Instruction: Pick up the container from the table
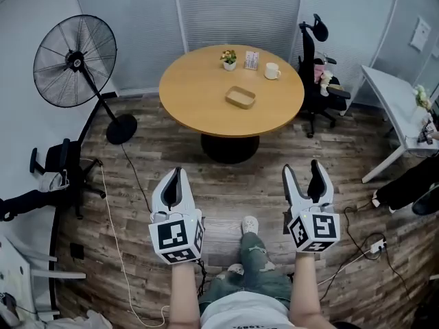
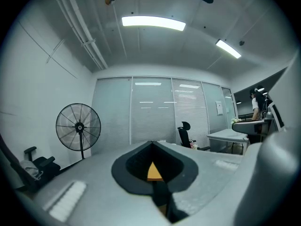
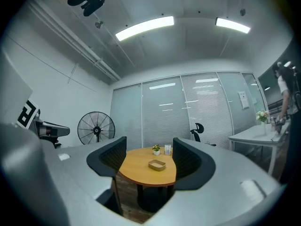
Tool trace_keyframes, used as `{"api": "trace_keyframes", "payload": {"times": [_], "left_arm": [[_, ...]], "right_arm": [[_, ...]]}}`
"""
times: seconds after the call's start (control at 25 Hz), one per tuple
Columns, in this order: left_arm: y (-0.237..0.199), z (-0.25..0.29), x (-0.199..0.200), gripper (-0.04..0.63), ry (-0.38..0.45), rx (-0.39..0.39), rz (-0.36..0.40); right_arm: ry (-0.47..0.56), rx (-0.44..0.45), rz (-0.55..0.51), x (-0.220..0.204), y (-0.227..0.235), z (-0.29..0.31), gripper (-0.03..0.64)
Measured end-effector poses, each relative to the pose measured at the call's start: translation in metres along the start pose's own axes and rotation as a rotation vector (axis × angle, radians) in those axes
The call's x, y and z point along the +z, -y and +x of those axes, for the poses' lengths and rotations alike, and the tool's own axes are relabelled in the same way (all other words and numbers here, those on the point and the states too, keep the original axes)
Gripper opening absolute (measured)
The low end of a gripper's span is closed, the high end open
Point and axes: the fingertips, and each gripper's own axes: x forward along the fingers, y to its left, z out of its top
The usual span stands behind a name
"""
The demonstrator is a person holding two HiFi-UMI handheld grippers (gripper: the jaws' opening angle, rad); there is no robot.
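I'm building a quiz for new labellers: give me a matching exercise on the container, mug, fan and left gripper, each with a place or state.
1 container
2 mug
3 fan
4 left gripper

A stands left of the table
B jaws together
C near the table's middle
D toward the table's far right

Pairs: 1-C, 2-D, 3-A, 4-B

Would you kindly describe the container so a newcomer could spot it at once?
Find the round wooden table. The container lies near its centre, in front of the potted plant, card stand and white mug at the far edge. It alone is a low, open, tan tray.
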Motion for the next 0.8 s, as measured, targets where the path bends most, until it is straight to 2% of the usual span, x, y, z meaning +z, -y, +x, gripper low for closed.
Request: {"api": "trace_keyframes", "payload": {"times": [0.4, 0.8], "left_arm": [[-0.001, 0.104, 0.0, 0.002, -0.011, 0.059, -0.007], [0.006, 0.219, 0.019, 0.002, 0.013, 0.123, -0.011]], "right_arm": [[-0.017, 0.046, 0.0, -0.007, 0.042, 0.115, 0.318], [-0.005, 0.115, -0.015, 0.004, 0.085, 0.244, 0.311]]}}
